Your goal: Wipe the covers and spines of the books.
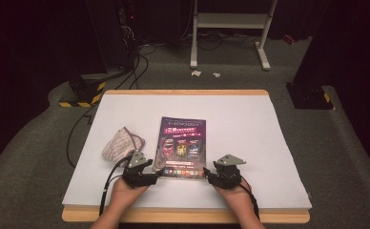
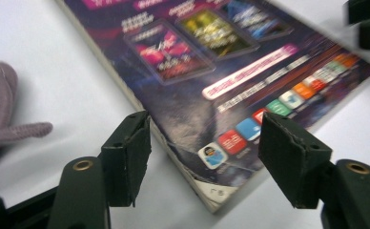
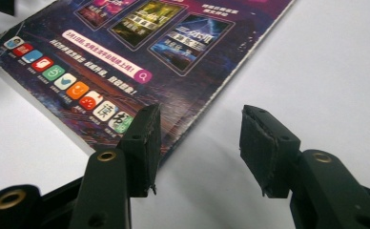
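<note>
While both forearms enter from the near edge of the table (image 1: 269, 143), each hand rests low on the white surface, one at either near corner of the book (image 1: 181, 147). The left gripper (image 1: 158, 172) points toward the book's near left corner; its jaws stand wide apart, straddling that corner in the left gripper view, with nothing clamped. The right gripper (image 1: 206, 172) sits at the near right corner, jaws likewise well open; the right gripper view shows one jaw over the cover edge and the other over bare table, gripping nothing. The book lies flat, cover up, near the table's middle. A striped cloth pouch (image 1: 122, 142) lies just left of the book, near the left gripper.
</note>
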`<state>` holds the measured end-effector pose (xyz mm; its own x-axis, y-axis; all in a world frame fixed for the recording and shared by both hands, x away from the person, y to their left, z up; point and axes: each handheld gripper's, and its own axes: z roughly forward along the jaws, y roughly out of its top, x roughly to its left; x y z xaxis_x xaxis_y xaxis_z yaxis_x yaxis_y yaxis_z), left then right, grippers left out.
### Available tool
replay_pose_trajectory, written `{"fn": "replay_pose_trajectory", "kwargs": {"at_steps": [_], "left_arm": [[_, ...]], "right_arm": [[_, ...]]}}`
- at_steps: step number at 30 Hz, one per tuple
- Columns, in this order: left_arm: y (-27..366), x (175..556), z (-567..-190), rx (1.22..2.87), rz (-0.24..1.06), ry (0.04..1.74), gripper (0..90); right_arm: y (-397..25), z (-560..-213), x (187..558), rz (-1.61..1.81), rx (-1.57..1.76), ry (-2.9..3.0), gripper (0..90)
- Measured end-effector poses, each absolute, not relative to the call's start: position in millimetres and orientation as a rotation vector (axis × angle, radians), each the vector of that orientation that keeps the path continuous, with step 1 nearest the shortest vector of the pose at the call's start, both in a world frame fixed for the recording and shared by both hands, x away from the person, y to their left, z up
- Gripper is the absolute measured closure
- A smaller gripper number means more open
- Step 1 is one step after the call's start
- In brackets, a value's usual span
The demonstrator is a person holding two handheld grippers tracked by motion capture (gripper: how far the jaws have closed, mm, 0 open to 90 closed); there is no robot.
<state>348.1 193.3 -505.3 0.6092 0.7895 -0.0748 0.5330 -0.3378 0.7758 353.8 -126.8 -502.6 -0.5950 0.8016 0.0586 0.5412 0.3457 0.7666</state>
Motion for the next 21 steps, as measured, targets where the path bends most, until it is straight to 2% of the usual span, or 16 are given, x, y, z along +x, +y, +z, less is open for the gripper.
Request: {"fn": "replay_pose_trajectory", "kwargs": {"at_steps": [3,7,15,21], "left_arm": [[190.0,350.9,-508.8,2.041,0.363,1.053,39.1],[184.0,346.2,-507.2,2.056,0.357,1.012,39.6],[178.0,344.7,-507.5,2.070,0.381,0.988,36.9],[179.9,345.1,-507.9,2.067,0.368,0.992,37.0]], "right_arm": [[-124.8,-502.0,352.8,1.117,1.180,2.288,49.4],[-123.6,-502.9,353.6,1.113,1.183,2.297,49.4],[-126.9,-505.9,356.5,1.123,1.226,2.324,46.4],[-121.6,-507.8,355.8,1.131,1.222,2.360,48.4]]}}
